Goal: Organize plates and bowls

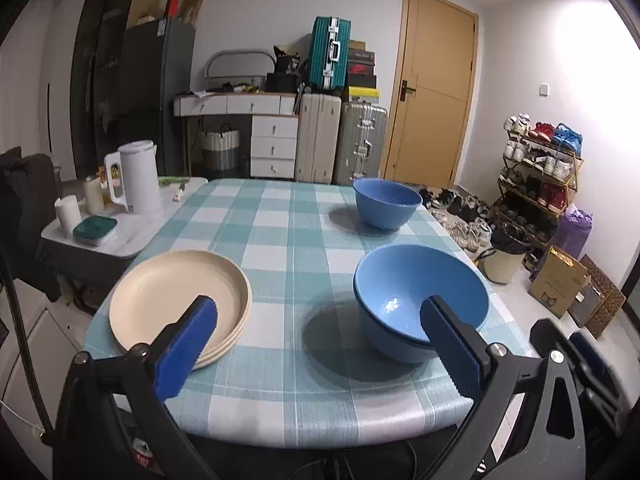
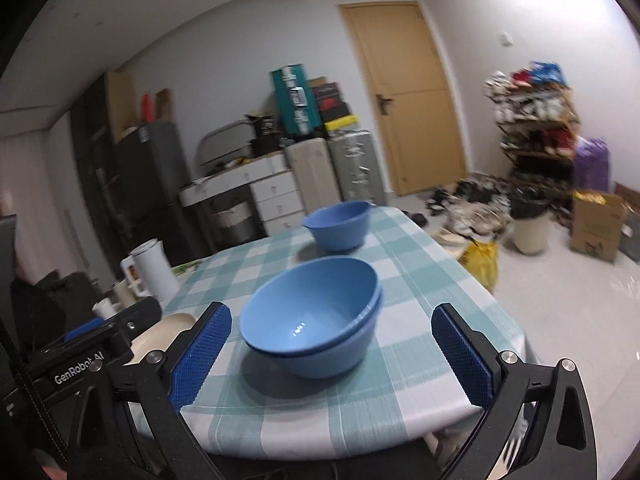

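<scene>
Two nested blue bowls (image 1: 416, 300) (image 2: 316, 316) stand near the front of the checked table (image 1: 288, 240) (image 2: 420, 280). A single blue bowl (image 1: 387, 202) (image 2: 339, 224) sits at the far right corner. A stack of beige plates (image 1: 176, 300) (image 2: 164, 336) lies at the front left. My left gripper (image 1: 320, 320) is open and empty, hanging over the front edge between the plates and the nested bowls. My right gripper (image 2: 332, 328) is open too, its blue pads (image 2: 202, 354) apart from the nested bowls on either side, holding nothing.
A side tray (image 1: 120, 236) left of the table carries a white kettle (image 1: 136, 178) (image 2: 154, 270), cups and a teal-lidded box (image 1: 95, 229). Suitcases (image 1: 340, 144), drawers and a door stand behind. A shoe rack (image 1: 540, 172), bin and boxes crowd the floor at right.
</scene>
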Motion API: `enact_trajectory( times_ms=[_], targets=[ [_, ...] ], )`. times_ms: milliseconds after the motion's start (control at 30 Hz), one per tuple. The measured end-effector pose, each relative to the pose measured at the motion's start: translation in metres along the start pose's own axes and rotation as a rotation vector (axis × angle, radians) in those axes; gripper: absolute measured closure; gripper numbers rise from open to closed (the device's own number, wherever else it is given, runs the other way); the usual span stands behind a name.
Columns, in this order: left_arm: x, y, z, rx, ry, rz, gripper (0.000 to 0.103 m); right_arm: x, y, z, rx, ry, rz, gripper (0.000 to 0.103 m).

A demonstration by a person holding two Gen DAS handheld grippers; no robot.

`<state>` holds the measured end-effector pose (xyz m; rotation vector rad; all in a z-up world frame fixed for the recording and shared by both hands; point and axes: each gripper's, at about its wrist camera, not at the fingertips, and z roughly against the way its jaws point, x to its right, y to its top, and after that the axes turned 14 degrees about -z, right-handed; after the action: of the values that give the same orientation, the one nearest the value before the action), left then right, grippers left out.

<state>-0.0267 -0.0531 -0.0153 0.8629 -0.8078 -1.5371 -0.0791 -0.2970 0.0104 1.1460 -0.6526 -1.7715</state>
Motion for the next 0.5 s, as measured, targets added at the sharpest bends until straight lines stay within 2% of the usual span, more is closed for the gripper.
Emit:
enact_trajectory(
  times_ms=[67, 167, 367, 500],
  targets=[
    [0.000, -0.001, 0.000, -0.008, -0.001, -0.002, 0.000, -0.001, -0.008, 0.000, -0.026, 0.004, -0.009, 0.001],
    [0.001, -0.004, 0.005, 0.006, 0.012, -0.012, 0.000, -0.011, -0.016, 0.001, -0.025, -0.030, 0.047, 0.001],
    [-0.001, -0.007, 0.009, 0.010, 0.006, -0.008, 0.000, -0.018, -0.020, 0.012, 0.020, -0.010, 0.063, 0.001],
    [-0.003, -0.008, 0.009, -0.008, -0.006, 0.006, 0.000, -0.022, -0.022, 0.014, 0.019, -0.005, 0.083, 0.001]
  ],
)
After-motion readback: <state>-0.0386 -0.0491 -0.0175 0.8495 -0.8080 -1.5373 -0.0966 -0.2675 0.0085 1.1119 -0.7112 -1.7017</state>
